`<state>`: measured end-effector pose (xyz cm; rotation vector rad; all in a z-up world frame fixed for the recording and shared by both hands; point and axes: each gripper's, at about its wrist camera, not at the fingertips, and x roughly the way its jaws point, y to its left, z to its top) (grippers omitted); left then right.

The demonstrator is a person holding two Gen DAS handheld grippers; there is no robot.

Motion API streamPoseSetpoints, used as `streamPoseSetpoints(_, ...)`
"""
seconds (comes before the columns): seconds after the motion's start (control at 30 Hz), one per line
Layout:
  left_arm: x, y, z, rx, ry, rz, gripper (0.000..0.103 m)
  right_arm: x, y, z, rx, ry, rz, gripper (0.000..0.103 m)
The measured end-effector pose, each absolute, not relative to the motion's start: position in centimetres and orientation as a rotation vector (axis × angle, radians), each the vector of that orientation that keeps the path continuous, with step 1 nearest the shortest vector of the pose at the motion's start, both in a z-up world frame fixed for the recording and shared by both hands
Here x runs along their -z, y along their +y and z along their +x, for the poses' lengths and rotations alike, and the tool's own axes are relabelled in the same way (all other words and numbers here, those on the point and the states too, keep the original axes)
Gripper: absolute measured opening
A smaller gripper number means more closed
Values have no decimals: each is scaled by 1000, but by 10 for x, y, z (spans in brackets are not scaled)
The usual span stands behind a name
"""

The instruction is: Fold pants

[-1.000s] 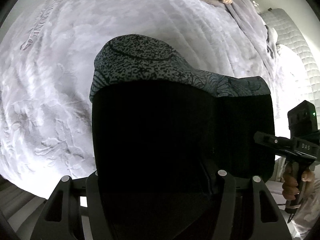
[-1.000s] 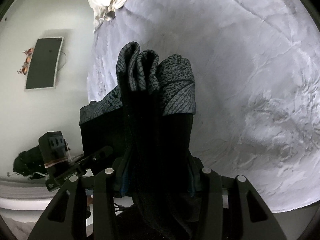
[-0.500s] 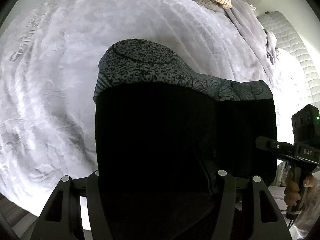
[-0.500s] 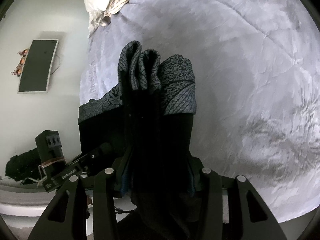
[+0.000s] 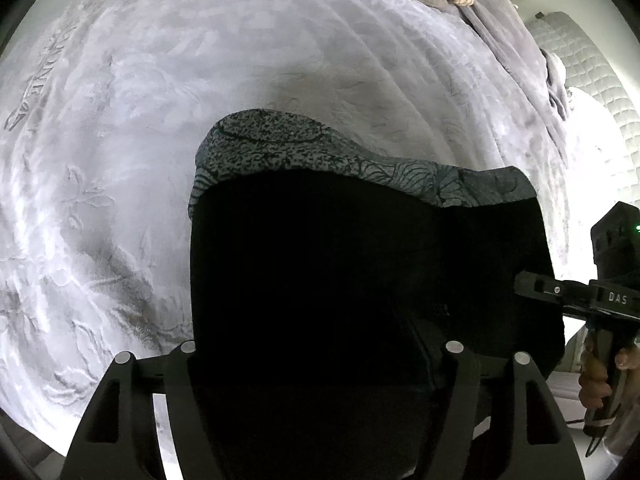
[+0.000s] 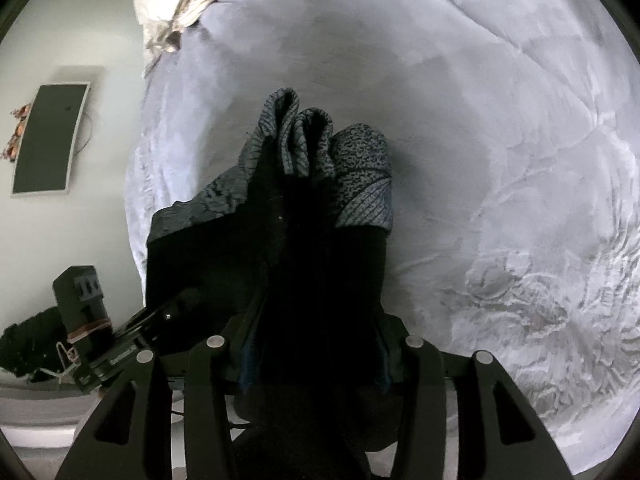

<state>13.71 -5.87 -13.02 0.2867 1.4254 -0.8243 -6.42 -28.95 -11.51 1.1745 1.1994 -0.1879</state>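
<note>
Black folded pants (image 5: 360,272) hang between both grippers, left gripper (image 5: 320,360) jaws just easing wider, right gripper (image 6: 312,360) still clamping cloth; next: lay them onto the grey blanket (image 5: 200,100).

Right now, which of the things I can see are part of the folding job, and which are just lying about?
Part of the job:
- dark pants with grey patterned trim
- left gripper, pants between its fingers
- right gripper, likewise
- pale grey plush bedspread below them

Just lying about:
- cream striped cloth heap
- dark wall-mounted screen
- white quilted mattress
</note>
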Motion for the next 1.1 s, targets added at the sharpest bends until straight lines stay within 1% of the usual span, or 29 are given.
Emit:
streamPoseSetpoints(0.03,131,-60,136,820,1421,291,74,119,-290,-66,196,1199,1186,51)
streamPoseSetpoints(0.1,132,-60,136,814,1415,295,75,122,-291,-68,204,1198,1191,53)
streamPoseSetpoints(0.2,133,-60,138,799,1419,296,79,123,-292,-69,209,1200,1191,56)
streamPoseSetpoints(0.3,132,-62,137,791,1421,305,79,119,-291,-68,226,1222,1156,61)
streamPoseSetpoints(0.5,120,-67,132,729,1409,364,79,107,-288,-66,267,1273,1070,64)
streamPoseSetpoints(0.63,97,-59,130,669,1319,419,79,95,-289,-74,290,1299,1010,66)
streamPoseSetpoints(0.73,80,-51,130,688,1290,402,79,83,-290,-81,327,1313,960,66)
streamPoseSetpoints(0.77,76,-51,127,707,1290,395,79,79,-289,-83,333,1312,941,59)
streamPoseSetpoints(0.8,72,-52,124,734,1292,389,79,74,-288,-85,333,1308,919,37)
streamPoseSetpoints(0.83,69,-53,119,767,1292,389,79,65,-285,-85,326,1299,882,31)
streamPoseSetpoints(0.87,68,-50,114,790,1286,397,79,60,-283,-86,322,1292,861,29)
streamPoseSetpoints(0.97,78,-60,96,815,1284,456,79,48,-271,-84,286,1268,840,29)
streamPoseSetpoints(1.1,103,-69,89,774,1299,509,79,59,-250,-77,265,1321,779,29)
